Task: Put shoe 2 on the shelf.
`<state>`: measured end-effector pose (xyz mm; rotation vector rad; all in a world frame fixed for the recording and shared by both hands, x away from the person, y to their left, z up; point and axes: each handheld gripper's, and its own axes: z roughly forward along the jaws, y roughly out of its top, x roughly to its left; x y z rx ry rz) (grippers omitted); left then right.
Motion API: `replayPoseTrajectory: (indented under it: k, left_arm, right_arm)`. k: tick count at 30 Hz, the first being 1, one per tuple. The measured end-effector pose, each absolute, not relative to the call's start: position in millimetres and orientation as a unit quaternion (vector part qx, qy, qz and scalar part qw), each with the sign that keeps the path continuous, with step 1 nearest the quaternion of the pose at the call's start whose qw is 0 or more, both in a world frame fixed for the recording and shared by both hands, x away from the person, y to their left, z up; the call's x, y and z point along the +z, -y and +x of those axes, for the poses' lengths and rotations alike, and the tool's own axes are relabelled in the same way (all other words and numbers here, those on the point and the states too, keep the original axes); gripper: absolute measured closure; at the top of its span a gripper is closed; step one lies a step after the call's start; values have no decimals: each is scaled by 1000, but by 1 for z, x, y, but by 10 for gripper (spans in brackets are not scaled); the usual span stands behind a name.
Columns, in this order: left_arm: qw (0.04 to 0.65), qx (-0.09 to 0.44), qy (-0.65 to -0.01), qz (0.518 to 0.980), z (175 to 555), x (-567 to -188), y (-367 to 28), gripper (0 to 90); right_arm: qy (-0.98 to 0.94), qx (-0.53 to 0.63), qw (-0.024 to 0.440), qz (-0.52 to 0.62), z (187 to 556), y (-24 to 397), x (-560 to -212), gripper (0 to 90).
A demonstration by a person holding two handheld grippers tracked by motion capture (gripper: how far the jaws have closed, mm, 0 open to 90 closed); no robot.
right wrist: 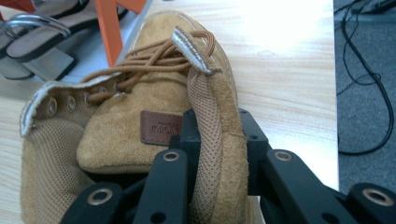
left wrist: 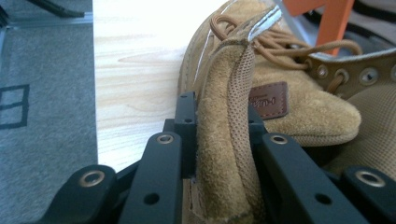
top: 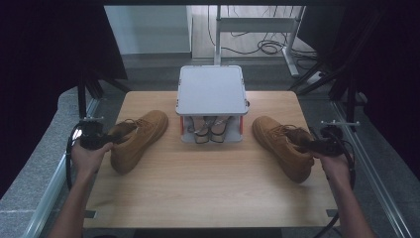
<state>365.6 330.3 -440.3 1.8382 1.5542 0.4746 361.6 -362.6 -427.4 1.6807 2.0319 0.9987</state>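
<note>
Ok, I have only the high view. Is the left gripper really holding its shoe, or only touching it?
Observer: Holding. The left gripper has its jaws pressed on both sides of the shoe at the ankle wall.
Operator: And the right one?
Observer: Same: the right gripper clamps the ankle wall of the other shoe.
Operator: What is under the white stand?
Observer: Sandals with grey straps, beside orange posts.
</note>
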Motion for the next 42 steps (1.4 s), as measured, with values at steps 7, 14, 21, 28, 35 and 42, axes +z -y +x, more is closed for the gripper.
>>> replayPoseTrajectory:
  k: [7,14,21,28,35,42]
  left_arm:
    - [356,192,-587,702,362,-426,-326,767]
    - [361,192,-581,704,361,-415,-325,767]
    - [374,196,-578,698,357,-400,-331,767]
    - [381,206,-574,695,354,-378,-335,767]
    - [391,217,-571,688,351,-354,-340,767]
    - [404,224,-568,681,350,-335,-342,767]
  right_arm:
    - [-709,364,170,580,358,359,-417,767]
    - [-707,373,181,573,353,358,-406,771]
    - [-690,397,190,575,347,365,-394,771]
    - [-674,419,205,573,341,370,-378,770]
    - [-650,449,214,575,337,375,-363,770]
    - [-644,462,216,570,336,377,-352,769]
